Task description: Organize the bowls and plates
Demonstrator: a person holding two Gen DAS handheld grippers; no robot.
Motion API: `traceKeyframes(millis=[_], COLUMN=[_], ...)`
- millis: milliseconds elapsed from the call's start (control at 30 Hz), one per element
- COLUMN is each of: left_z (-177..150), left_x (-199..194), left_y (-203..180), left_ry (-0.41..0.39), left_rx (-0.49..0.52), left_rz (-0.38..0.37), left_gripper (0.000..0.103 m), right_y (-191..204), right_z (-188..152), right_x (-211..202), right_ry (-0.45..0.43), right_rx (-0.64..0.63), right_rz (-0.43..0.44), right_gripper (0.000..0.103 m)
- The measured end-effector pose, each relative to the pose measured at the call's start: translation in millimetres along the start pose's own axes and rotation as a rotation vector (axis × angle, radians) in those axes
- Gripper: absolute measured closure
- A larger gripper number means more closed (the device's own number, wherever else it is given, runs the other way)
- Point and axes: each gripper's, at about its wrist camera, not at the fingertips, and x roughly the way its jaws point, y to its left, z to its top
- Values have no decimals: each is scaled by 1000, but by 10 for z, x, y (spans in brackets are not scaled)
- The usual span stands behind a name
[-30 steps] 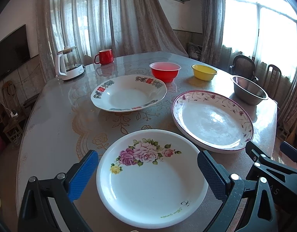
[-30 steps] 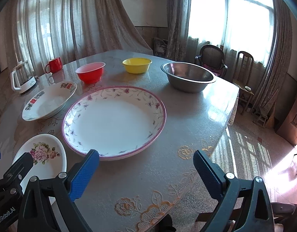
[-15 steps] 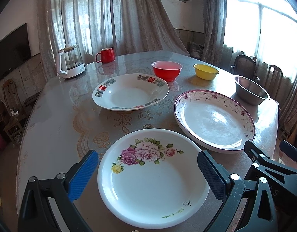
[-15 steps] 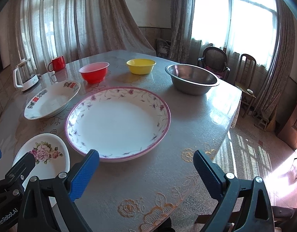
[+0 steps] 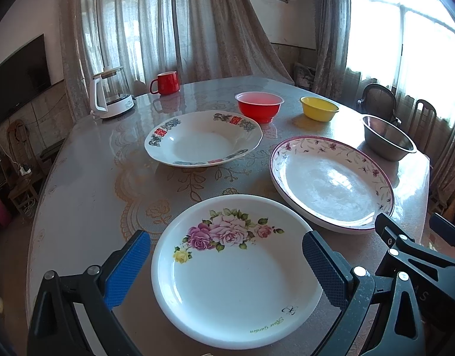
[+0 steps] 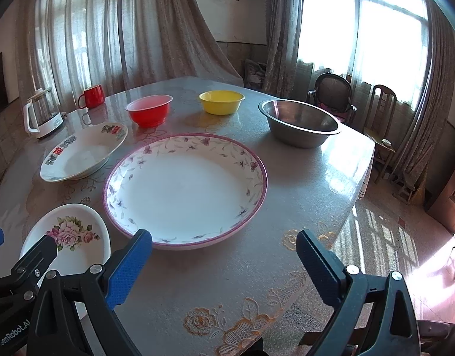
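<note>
Three plates lie apart on the glossy patterned worktop [image 5: 88,178]. The left gripper [image 5: 226,262] hangs open, its blue pads either side of the white rose-printed plate [image 5: 236,270]. At its 1 o'clock sits the large purple-rimmed floral plate [image 6: 184,190], before the open, empty right gripper [image 6: 224,259]. Only the right view shows the sunlit floor [image 6: 405,255].

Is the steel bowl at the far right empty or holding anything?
Empty. The right wrist view looks into the steel bowl and shows only bare, shiny metal inside; it stands upright on the table.
</note>
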Motion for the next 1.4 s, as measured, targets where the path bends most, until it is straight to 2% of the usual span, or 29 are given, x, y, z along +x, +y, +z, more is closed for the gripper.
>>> traceKeyframes(millis=[667,1067,1133,1233,1300,1400], left_z=[-6,-16,-4,35,75,132], left_x=[-30,11,29,67,97,150], left_y=[11,-27,-21,0,-4,1], left_ry=[1,21,30,61,81,107], left_rx=[-7,-3,-3,-16,-28,-55], left_rz=[10,-9,-53,-162,-181,-187], left_gripper=[0,0,0,0,0,0], right_y=[14,-17,-44,-181,-295,-495], right_z=[-7,-35,-31,20,90,282], right_x=[16,61,104,256,365,498], right_ry=[-2,20,36,99,129,147], right_rx=[-8,-3,-10,6,22,31], right_rz=[21,40,81,253,331,397], right_gripper=[3,3,3,3,4,4])
